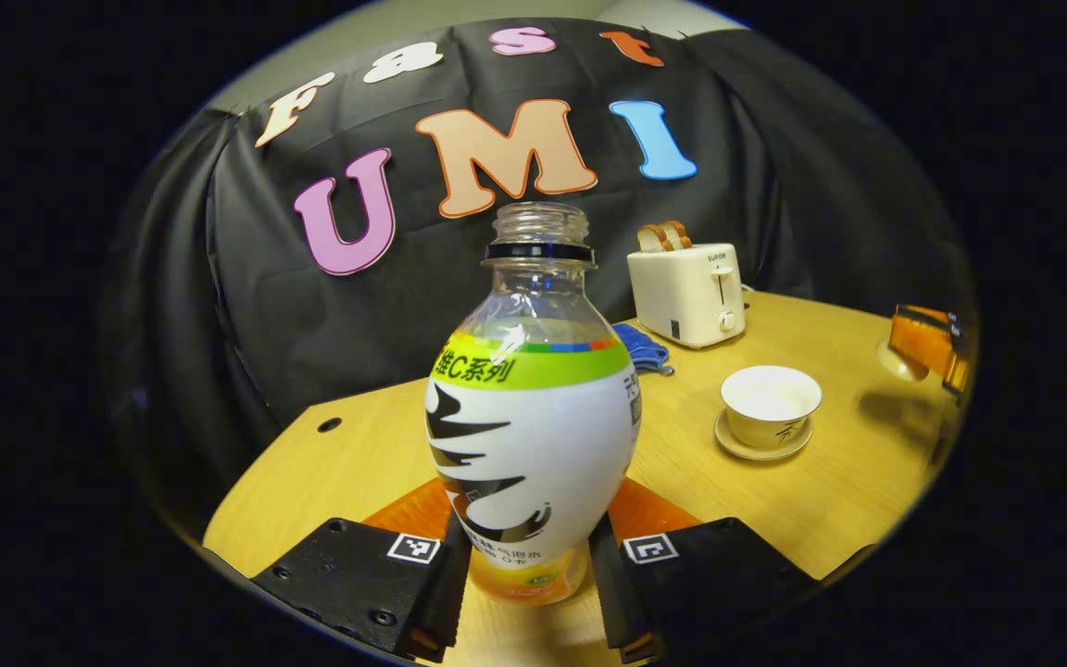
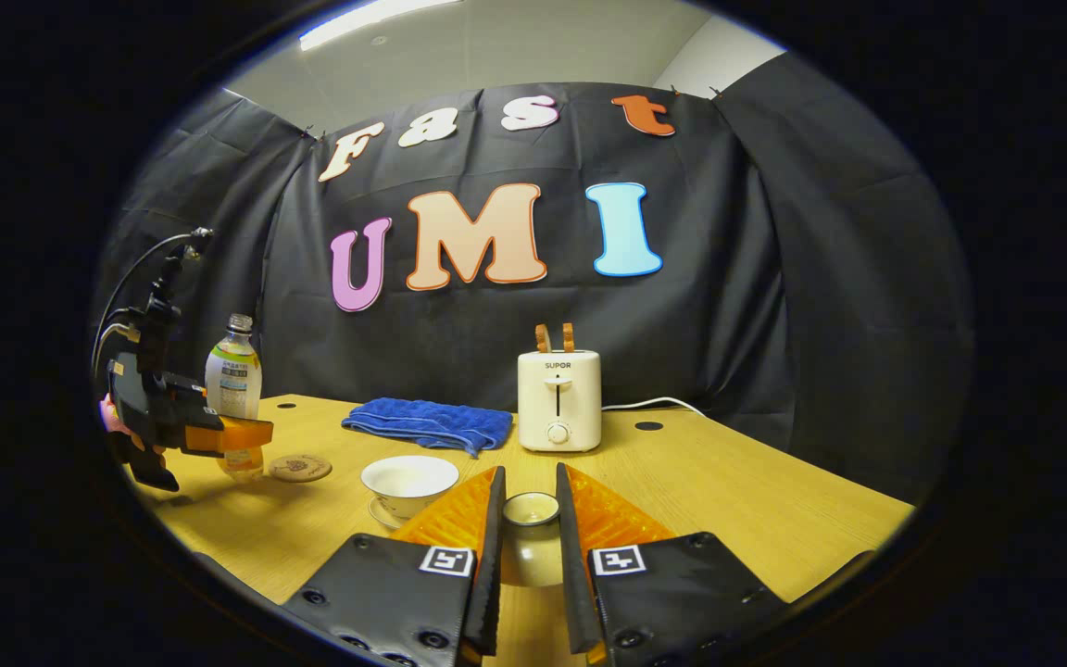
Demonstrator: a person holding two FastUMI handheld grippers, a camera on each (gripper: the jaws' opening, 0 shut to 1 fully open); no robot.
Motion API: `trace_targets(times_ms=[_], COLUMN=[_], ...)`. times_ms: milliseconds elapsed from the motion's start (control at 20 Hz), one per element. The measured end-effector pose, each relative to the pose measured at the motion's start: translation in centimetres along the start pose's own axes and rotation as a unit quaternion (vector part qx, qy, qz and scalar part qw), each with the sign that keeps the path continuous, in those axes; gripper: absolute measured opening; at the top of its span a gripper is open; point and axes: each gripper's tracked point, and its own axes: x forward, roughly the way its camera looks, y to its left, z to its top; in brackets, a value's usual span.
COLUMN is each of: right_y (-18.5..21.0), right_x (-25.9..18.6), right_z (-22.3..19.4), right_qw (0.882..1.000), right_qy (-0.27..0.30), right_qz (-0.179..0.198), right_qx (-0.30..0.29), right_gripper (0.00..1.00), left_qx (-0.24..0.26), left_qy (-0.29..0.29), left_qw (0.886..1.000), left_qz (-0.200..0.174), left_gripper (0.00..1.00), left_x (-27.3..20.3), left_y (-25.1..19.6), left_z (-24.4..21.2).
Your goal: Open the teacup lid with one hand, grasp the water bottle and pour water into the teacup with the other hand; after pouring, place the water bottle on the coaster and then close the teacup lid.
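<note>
1. The left gripper [image 1: 529, 556] clamps the uncapped water bottle [image 1: 533, 435] upright between its 2 fingers, left of the open teacup [image 2: 409, 484], beside the coaster [image 2: 299, 467].
2. The right gripper [image 2: 531, 547] pinches the teacup lid [image 2: 531, 511], just right of the teacup.
3. A toaster [image 2: 558, 398] stands behind the teacup.

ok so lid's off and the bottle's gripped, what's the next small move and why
Probably lift the bottle and carry it toward the cup. The left gripper is shut on it, its cap is off, the cup stands open, and the right gripper holds the lid aside.
</note>
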Motion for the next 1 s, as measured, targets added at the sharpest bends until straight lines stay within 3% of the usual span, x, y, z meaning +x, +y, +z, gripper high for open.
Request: trace_targets(times_ms=[200, 400, 700, 1000], right_y=[-1.3, -3.4, -5.0, -5.7], right_x=[0.1, 0.3, 0.3, 0.3], right_z=[0.1, 0.2, 0.3, 0.3], right_qw=[1.000, 0.999, 0.998, 0.998], right_qy=[0.000, -0.002, -0.002, -0.003], right_qz=[-0.014, -0.043, -0.055, -0.062], right_qx=[-0.001, -0.002, -0.002, -0.002], right_gripper=[0.32, 0.31, 0.31, 0.32], left_qx=[0.084, 0.181, 0.327, 0.463], left_qy=[0.026, 0.051, 0.063, 0.076], left_qw=[0.996, 0.981, 0.942, 0.882], left_qz=[0.021, 0.040, 0.041, 0.048], left_gripper=[0.55, 0.55, 0.53, 0.53], left_x=[1.2, 1.8, 3.2, 4.6], left_y=[0.4, 0.7, -0.8, -1.6], left_z=[0.0, -0.1, 0.7, 2.6])
